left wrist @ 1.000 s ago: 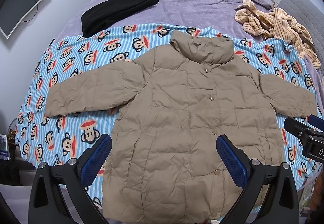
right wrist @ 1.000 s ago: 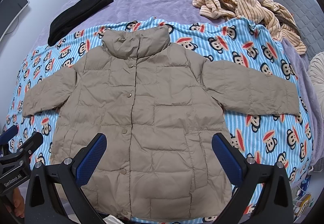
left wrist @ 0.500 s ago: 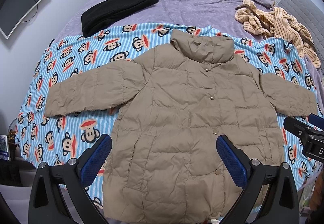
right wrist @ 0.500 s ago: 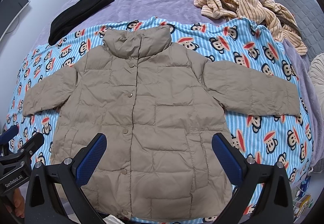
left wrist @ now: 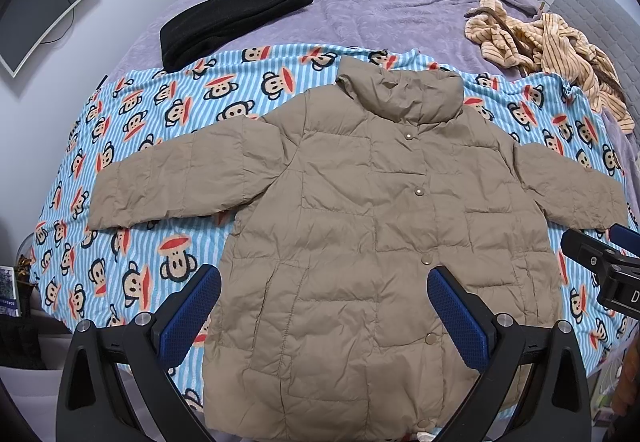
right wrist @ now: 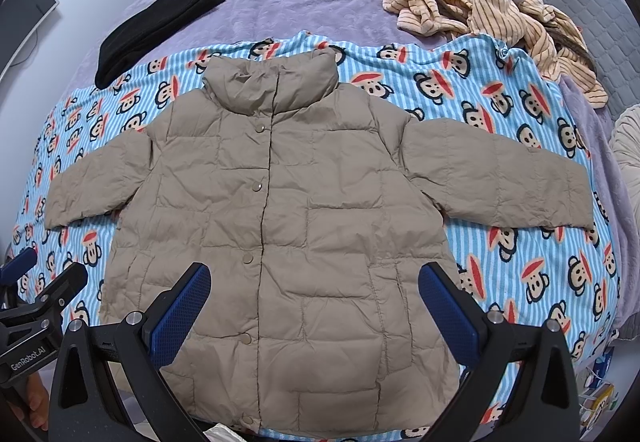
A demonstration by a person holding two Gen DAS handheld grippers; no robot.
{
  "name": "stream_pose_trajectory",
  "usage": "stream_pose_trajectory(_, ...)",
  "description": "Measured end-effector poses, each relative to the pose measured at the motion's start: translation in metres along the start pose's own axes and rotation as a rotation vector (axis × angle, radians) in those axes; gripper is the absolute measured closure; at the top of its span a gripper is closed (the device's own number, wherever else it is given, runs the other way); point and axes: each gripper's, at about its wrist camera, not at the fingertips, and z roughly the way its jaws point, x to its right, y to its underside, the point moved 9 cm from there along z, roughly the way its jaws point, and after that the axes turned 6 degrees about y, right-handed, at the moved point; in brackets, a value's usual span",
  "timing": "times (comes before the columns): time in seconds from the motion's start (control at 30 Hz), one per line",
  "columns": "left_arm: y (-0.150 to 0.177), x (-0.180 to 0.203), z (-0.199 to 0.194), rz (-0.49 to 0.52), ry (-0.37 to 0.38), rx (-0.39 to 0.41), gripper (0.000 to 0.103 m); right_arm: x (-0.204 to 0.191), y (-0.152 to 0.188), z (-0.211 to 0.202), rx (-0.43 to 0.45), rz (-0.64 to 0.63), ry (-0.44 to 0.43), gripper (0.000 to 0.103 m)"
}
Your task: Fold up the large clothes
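**Puffer jacket laid flat, no fold begun**

The tan puffer jacket (left wrist: 360,242) lies face up and snapped shut on the monkey-print blanket (left wrist: 140,122) that covers the near part of the bed (left wrist: 380,2). Both sleeves stretch straight out to the sides and the collar points away. Nothing is folded yet, so by my reading the whole job is left: sleeves in, then the body doubled over.

The left hand-held gripper (left wrist: 324,306) hangs above the hem with its jaws spread wide and nothing between them; the jacket body fills the space ahead of it, one sleeve reaching off to its left. The right hand-held gripper (right wrist: 314,302) is likewise wide apart and empty, over the lower front, with the other sleeve ahead and to its right. Neither appears to touch the fabric.

Far ahead lie a black folded garment (left wrist: 236,18) and a striped plush garment (right wrist: 500,14).
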Motion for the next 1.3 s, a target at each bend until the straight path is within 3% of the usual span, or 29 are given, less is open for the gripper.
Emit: stream_pose_trajectory(1.3,-0.0021,0.0002,-0.0003,0.000,0.001,-0.005,0.000,0.0003,0.0008,0.0007,-0.004,0.005,-0.004,0.000)
